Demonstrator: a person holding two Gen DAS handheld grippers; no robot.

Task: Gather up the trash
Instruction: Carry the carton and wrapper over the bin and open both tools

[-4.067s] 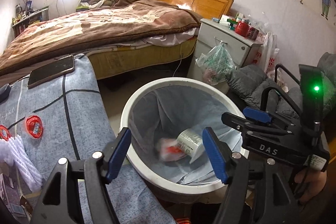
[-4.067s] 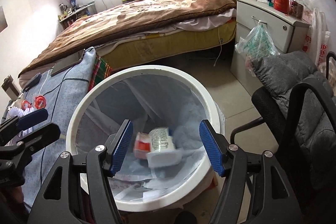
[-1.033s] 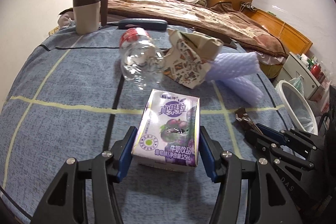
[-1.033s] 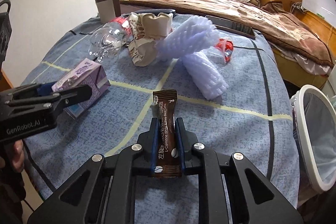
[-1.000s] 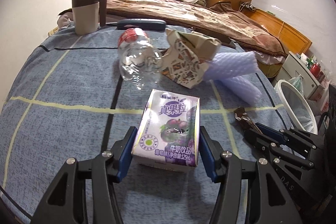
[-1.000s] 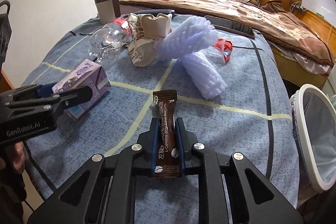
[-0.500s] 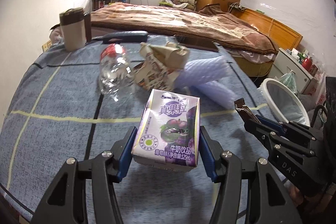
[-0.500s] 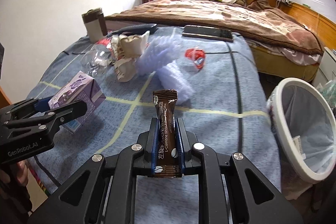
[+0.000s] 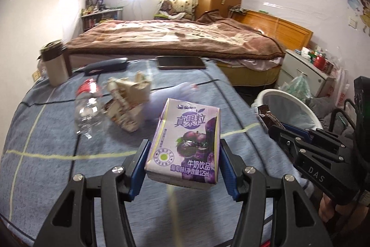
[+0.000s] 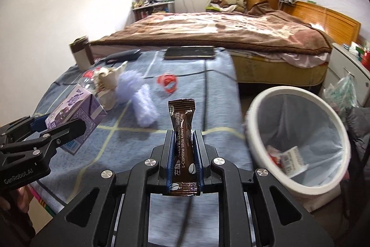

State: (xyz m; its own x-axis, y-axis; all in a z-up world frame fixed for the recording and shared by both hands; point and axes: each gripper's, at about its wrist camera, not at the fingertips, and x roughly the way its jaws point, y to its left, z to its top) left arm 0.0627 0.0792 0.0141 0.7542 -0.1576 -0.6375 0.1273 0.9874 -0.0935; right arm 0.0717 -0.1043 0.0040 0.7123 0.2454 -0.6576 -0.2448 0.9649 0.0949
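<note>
Sachet (image 10: 183, 145) stands lengthwise between closed right tongs (image 10: 183, 154), pointing forward.

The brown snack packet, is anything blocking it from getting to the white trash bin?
Nothing visible does. The right gripper is shut on the brown snack packet, lifted above the blue tablecloth. The white trash bin stands open off the table's right edge, with only air between. Some trash already lies at its bottom.

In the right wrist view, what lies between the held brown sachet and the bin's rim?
Only bare blue tablecloth up to the table edge, then the white bin rim; nothing lies between it and the sachet.
</note>
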